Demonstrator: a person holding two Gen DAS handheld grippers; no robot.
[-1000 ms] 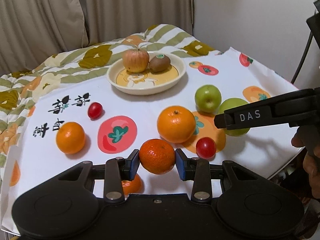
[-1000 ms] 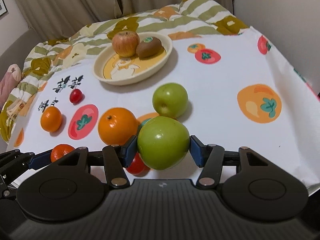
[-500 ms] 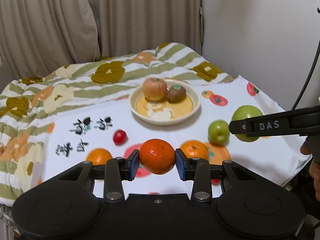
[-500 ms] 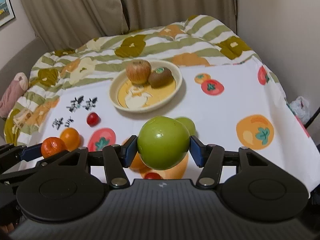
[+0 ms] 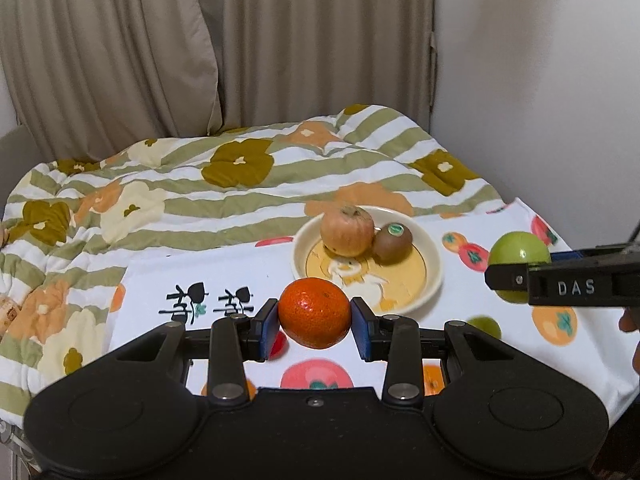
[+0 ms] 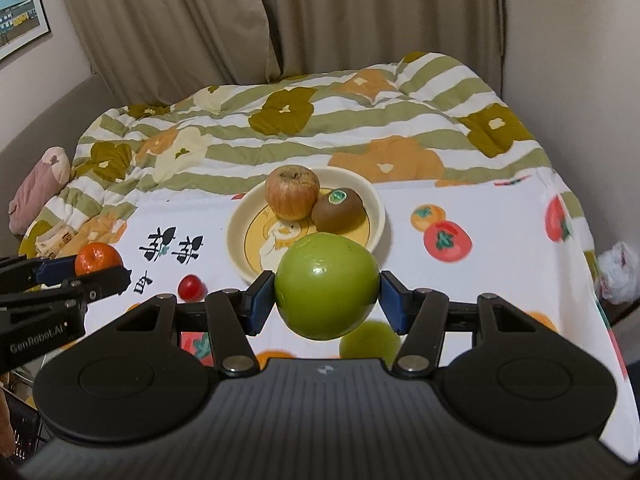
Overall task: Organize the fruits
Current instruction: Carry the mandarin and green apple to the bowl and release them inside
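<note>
Left gripper (image 5: 315,314) pinching orange (image 5: 315,313), right gripper (image 6: 327,286) pinching green apple (image 6: 327,286), both aloft short of plate (image 6: 376,216) holding red apple (image 6: 292,192) and kiwi (image 6: 338,214). Risk: round fruit rolling off the crowded plate.

Curtains (image 6: 192,32): beige, hanging in folds across the far side behind the bed.
Wall (image 5: 540,60): plain and pale, on the right.
Framed picture (image 6: 20,8): on the far left wall, showing blue sky and buildings; only partly in view.
Quilt (image 6: 304,128): green-and-white stripes with olive, orange and cream flowers, rumpled over the far half of the bed.
Printed cloth (image 6: 500,216): white, with orange and red fruit prints and black characters, spread over the near half.
Pink soft item (image 6: 38,184): at the left edge of the quilt.
Plastic bag (image 6: 618,268): white, crumpled, off the right side of the bed.
</note>
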